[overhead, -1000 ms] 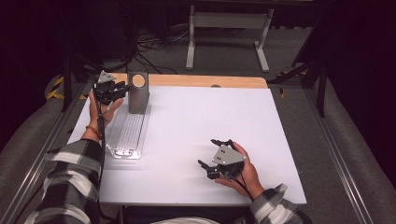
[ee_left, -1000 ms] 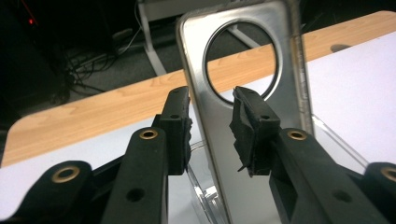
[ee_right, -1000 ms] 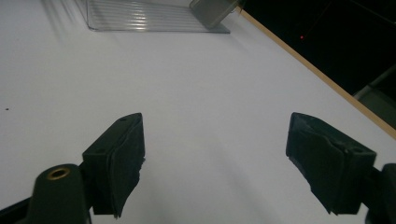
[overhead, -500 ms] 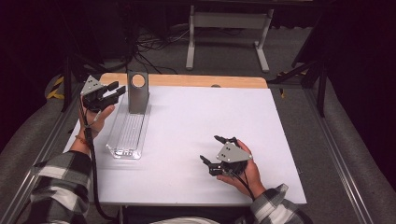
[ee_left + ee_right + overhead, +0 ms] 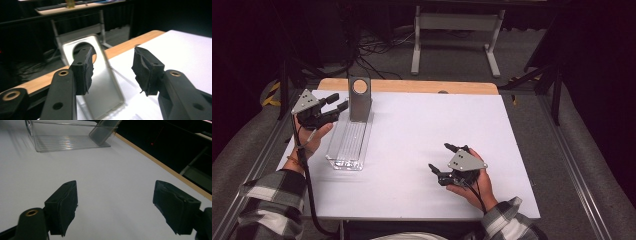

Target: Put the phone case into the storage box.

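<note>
Brushed metal is the concern here: a thin metal plate [image 5: 360, 99] with a round hole near its top stands tilted at the far end of a clear plastic tray [image 5: 348, 144] on the white worktop [image 5: 422, 130], seemingly propped on the tray's end rather than fixed. The left gripper [image 5: 335, 104] hovers just beside that plate with its jaws parted and nothing between them; in the left gripper view the plate [image 5: 100, 82] shows through the gap between the pads [image 5: 83, 70]. A nudge from one pad before both close could tip the plate over or push the light tray across the smooth worktop. The right gripper [image 5: 444, 159] rests well apart on the near right, spread wide and empty, too far off to steady the tray [image 5: 70, 137].
</note>
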`<state>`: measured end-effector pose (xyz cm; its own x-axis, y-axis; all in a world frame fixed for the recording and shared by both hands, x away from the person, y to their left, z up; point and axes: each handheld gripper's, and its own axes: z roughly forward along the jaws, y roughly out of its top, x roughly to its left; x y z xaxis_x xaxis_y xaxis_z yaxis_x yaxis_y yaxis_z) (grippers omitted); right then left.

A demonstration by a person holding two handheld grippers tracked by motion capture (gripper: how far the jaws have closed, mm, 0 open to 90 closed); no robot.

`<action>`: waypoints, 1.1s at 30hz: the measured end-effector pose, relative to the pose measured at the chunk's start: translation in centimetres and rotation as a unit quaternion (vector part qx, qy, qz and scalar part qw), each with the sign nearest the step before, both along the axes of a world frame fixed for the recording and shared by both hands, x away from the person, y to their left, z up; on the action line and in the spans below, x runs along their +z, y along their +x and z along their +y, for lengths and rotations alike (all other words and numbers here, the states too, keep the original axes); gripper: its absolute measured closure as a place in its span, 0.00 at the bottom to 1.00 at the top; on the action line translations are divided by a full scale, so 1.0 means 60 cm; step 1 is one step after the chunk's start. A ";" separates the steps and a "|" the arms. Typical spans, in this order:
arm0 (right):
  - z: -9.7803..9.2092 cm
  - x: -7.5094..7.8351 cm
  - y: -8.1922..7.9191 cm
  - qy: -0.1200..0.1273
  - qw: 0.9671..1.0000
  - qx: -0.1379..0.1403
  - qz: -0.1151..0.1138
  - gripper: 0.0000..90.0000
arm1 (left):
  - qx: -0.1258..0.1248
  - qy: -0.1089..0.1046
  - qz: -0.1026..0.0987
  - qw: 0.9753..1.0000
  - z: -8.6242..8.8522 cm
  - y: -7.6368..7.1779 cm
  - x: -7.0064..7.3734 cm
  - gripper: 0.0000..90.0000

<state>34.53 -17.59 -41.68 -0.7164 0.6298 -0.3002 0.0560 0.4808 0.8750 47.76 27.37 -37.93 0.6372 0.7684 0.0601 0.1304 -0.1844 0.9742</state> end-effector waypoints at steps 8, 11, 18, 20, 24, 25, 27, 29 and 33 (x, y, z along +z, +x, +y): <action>-0.003 0.002 0.000 0.003 1.000 -0.001 -0.003 0.23 | -0.015 0.004 -0.022 1.000 -0.012 -0.040 0.009 0.49; -0.004 0.003 0.000 0.005 1.000 -0.001 -0.003 0.23 | -0.021 0.000 -0.026 0.999 -0.017 -0.051 0.009 0.47; -0.005 0.005 -0.001 0.010 1.000 -0.002 -0.004 0.22 | -0.024 0.000 -0.035 0.999 -0.020 -0.072 0.008 0.42; -0.005 0.005 -0.001 0.010 1.000 -0.002 -0.004 0.22 | -0.026 -0.004 -0.038 0.999 -0.024 -0.079 0.006 0.40; -0.006 0.006 -0.001 0.012 1.000 -0.002 -0.003 0.22 | -0.029 0.002 -0.042 0.999 -0.030 -0.091 0.005 0.36; -0.006 0.006 -0.001 0.012 1.000 -0.002 -0.003 0.22 | -0.029 0.002 -0.042 0.999 -0.030 -0.091 0.005 0.35; -0.006 0.006 -0.001 0.012 1.000 -0.001 -0.003 0.22 | -0.032 0.000 -0.045 0.998 -0.034 -0.097 0.004 0.34; -0.005 0.006 -0.001 0.013 1.000 -0.001 -0.002 0.22 | -0.034 0.001 -0.047 0.998 -0.036 -0.100 0.004 0.32; -0.005 0.006 -0.001 0.012 1.000 0.000 -0.001 0.22 | -0.038 0.001 -0.047 0.998 -0.043 -0.105 0.001 0.28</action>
